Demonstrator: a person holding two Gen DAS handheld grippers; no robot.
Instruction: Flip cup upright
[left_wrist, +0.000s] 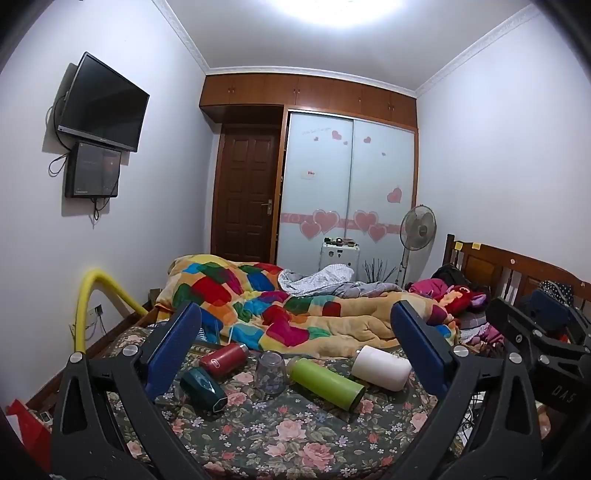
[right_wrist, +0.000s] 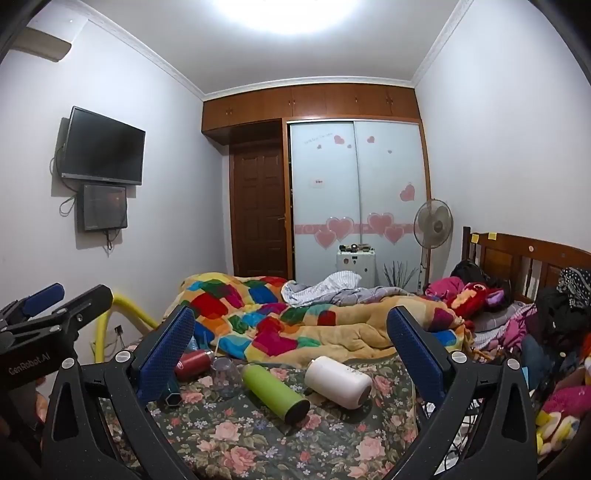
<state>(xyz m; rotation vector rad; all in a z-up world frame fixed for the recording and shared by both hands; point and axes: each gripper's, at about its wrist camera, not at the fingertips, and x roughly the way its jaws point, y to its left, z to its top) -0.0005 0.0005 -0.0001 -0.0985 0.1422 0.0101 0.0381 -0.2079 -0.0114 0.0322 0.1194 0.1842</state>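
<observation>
Bedroom clutter frames the work: a floral bedspread (left_wrist: 295, 435) covers the near end of a bed, with a patchwork quilt (left_wrist: 258, 299) heaped behind it, a wall-mounted television (left_wrist: 103, 103) on the left wall and a frosted sliding wardrobe (left_wrist: 347, 184) at the far end.

Going from left to right across the bedspread, a dark teal bottle (left_wrist: 205, 387) lies on its side nearest the left edge, its hexagonal end toward the camera. Just behind it a red bottle (left_wrist: 225, 360) also lies flat. Next comes the clear cup (left_wrist: 270, 373), the task's object: it stands mouth down on the fabric, its closed base on top, between the red bottle and a lime-green bottle (left_wrist: 325, 382). The green one lies diagonally, its dark end nearest the viewer. Farthest right, a white bottle (left_wrist: 382, 367) lies on its side close by the green one.

Both tools hang above the near edge of the bed, well apart from every item. The left gripper (left_wrist: 295, 332) has its blue-padded jaws spread wide and empty, and the cup sits roughly centred in the gap as seen from its wrist view, which suggests it is lined up for an approach. The right gripper (right_wrist: 291, 332) is likewise spread wide with nothing between its pads; from its view the cup (right_wrist: 226, 371) lies off to the left, so it looks less well placed. Soft bedding and a glassy cup wall may make the grasp slippery.
</observation>
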